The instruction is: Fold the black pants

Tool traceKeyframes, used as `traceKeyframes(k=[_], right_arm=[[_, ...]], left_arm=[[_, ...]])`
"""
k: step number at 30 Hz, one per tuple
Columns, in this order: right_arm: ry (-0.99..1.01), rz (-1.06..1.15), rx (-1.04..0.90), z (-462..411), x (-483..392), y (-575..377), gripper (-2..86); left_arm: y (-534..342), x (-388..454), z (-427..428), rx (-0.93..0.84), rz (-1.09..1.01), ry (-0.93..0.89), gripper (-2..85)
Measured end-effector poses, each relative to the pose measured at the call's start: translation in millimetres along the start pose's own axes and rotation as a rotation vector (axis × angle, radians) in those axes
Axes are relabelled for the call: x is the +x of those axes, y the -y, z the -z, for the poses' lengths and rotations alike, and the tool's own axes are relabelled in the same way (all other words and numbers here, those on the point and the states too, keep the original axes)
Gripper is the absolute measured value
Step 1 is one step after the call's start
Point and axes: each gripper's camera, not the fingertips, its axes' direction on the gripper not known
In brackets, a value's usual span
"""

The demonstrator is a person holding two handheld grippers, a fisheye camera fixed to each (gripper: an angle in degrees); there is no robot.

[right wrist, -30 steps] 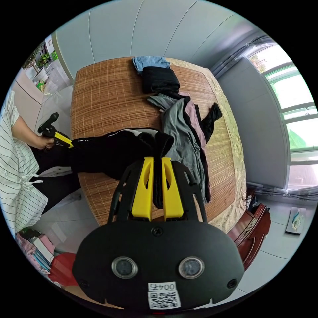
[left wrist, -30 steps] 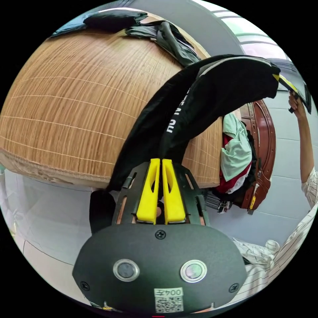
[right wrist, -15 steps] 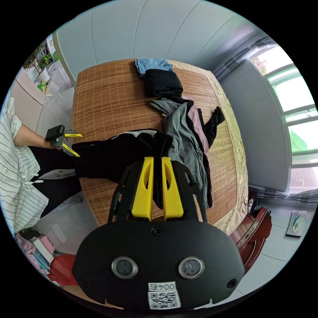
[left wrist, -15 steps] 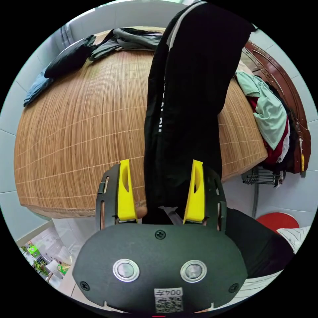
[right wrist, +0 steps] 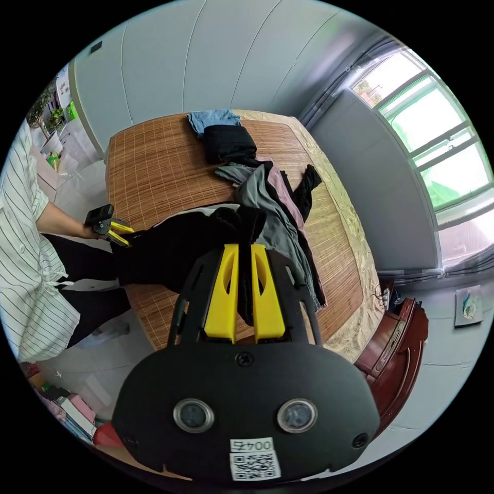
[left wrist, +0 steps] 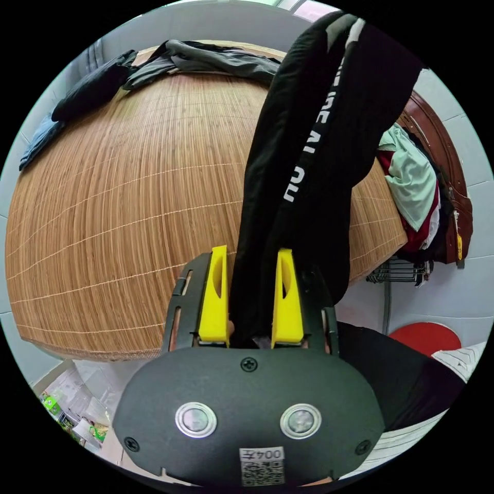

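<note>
The black pants (left wrist: 319, 144) with white lettering down one leg hang stretched between both grippers above a bed covered by a bamboo mat (left wrist: 128, 180). My left gripper (left wrist: 252, 252) is shut on a thick bunch of the pants' fabric that fills the gap between its yellow jaws. In the right gripper view, the pants (right wrist: 175, 247) run from my right gripper (right wrist: 244, 248), shut on one end, to the left gripper (right wrist: 121, 234) in the person's hand at the mat's (right wrist: 154, 170) near edge.
Grey and mauve garments (right wrist: 267, 200), a folded black item (right wrist: 229, 144) and a blue one (right wrist: 211, 121) lie on the far part of the mat. A red-brown wooden frame (left wrist: 447, 170) holds heaped clothes (left wrist: 411, 175). The person's striped shirt (right wrist: 25, 257) is beside the bed.
The left gripper was shut one second ago, stood wide open half a second ago, and has now closed on a thicker bunch of the pants. The right gripper kept its hold.
</note>
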Motion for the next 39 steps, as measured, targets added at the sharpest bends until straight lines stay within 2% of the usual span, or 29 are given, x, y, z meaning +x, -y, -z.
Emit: traceKeyframes(k=[5,8,15,22,26,30,33,39], right_arm=[[-0.055,-0.08,0.065,78.0,7.4,-67.4,4.6],[-0.097,-0.151,0.064,110.8,15.3,-109.1,4.6],[-0.109,-0.406,0.028,167.1,36.0,-222.8,4.7],[0.085,-0.702,0.044,191.4,11.0,-341.1,4.8],[0.232,-0.834,0.049,158.8,-15.8,-389.7,4.8],[0.294,-0.918,0.023,101.9,-29.2,-422.7,4.7],[0.314,-1.016,-0.004,40.1,-30.1,-451.1,4.7],[0.299,-1.099,-0.11,-75.7,15.4,-492.4,4.7]], left_arm=[[17.4,10.0,-7.2,-0.104,-0.133,-0.105,5.8],[26.8,10.6,-2.6,-0.129,-0.112,-0.163,2.6],[21.8,-28.7,98.8,-0.09,-0.024,-0.252,0.1],[14.1,-71.4,224.7,-0.205,-0.137,-0.034,-0.1],[45.3,-94.7,252.6,-0.422,-0.216,0.119,0.0],[106.6,-119.9,227.5,-0.625,-0.253,0.196,0.0],[159.3,-137.2,186.7,-0.658,-0.288,0.275,0.0],[258.7,-157.6,105.7,-0.658,-0.267,0.311,0.3]])
